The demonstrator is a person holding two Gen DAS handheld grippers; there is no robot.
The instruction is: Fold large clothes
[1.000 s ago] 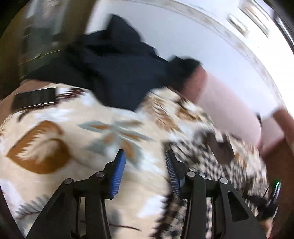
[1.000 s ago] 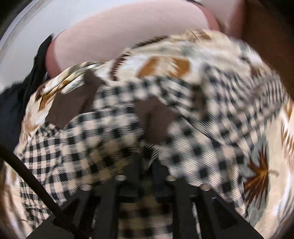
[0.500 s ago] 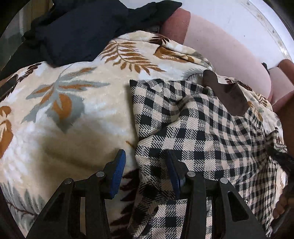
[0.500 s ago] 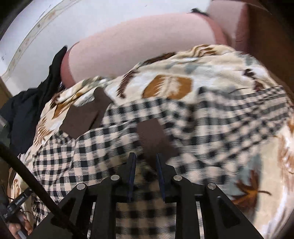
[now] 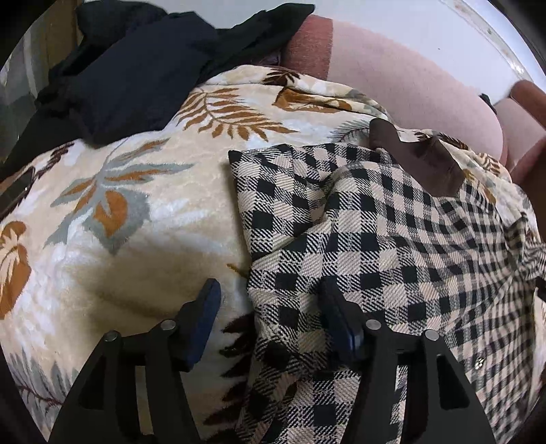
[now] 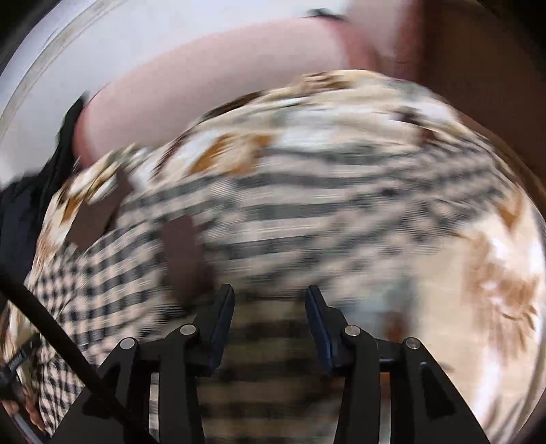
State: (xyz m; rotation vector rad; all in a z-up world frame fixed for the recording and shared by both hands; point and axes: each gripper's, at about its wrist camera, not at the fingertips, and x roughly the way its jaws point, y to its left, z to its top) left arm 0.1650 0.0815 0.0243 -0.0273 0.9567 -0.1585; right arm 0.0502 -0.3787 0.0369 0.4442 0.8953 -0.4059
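Checked shirt (image 5: 358, 239) lies spread on the leaf-print blanket (image 5: 119, 205). Left gripper (image 5: 269, 300) is opening, fingers straddling the shirt's edge. Right gripper (image 6: 269, 304) is opening above the shirt, gripping nothing.

A cream plush blanket printed with rust-brown and grey leaves (image 5: 112, 205) covers the surface; the right wrist view shows it too (image 6: 494, 266), heavily blurred. A heap of dark navy and black fabric (image 5: 143, 65) lies on the blanket's far left part and runs beyond it. A flat black rectangular object (image 5: 15, 191), too cropped to identify, rests at the left edge of the blanket. Behind the blanket stands a pink upholstered backrest with a darker reddish end panel (image 5: 409, 85), also visible in the right wrist view (image 6: 211, 78). A pale wall (image 5: 392, 17) rises behind the backrest.
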